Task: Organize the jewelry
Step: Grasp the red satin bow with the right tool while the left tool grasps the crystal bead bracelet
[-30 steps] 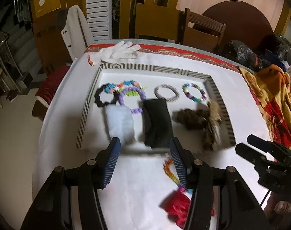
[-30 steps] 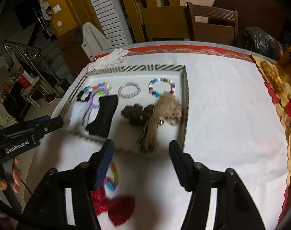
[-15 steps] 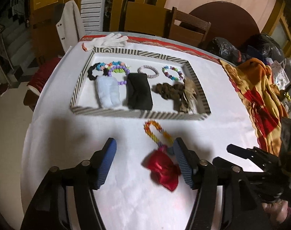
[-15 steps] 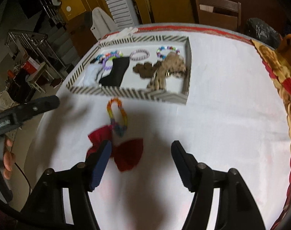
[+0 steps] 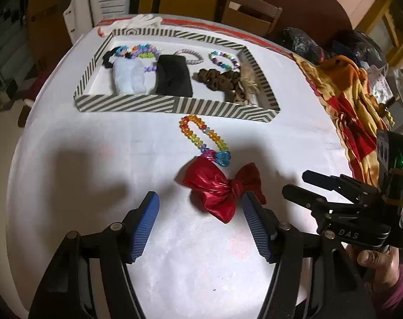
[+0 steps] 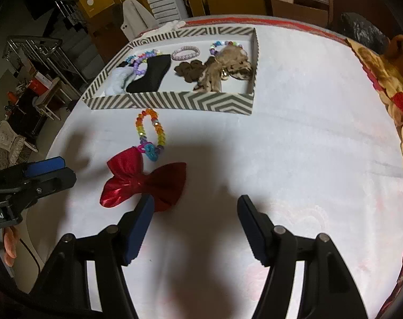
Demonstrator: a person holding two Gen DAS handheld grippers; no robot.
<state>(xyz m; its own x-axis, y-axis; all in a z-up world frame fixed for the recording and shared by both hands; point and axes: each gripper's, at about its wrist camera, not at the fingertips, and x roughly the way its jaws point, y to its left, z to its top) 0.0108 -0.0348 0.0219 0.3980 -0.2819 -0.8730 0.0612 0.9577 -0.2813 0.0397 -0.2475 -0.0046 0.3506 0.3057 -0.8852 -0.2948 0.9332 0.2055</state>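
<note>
Bow (image 5: pixel 222 186), light, soft and crinkly, before the striped tray (image 5: pixel 174 105): pinch its knot. Both claws, left (image 5: pixel 201 223) and right (image 6: pixel 193 226), gape empty.

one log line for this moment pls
left gripper: open, empty | right gripper: open, empty | red bow, rainbow bracelet: outside striped tray

The right finger of the left gripper (image 5: pixel 201 222) hides one tip of the shiny red bow (image 5: pixel 221 187). The soft brown scrunchies (image 6: pixel 190 70) sit partly under the spotted tan hair tie (image 6: pixel 222 69). The striped box's (image 6: pixel 174 101) front wall hides the bottoms of things inside.
</note>
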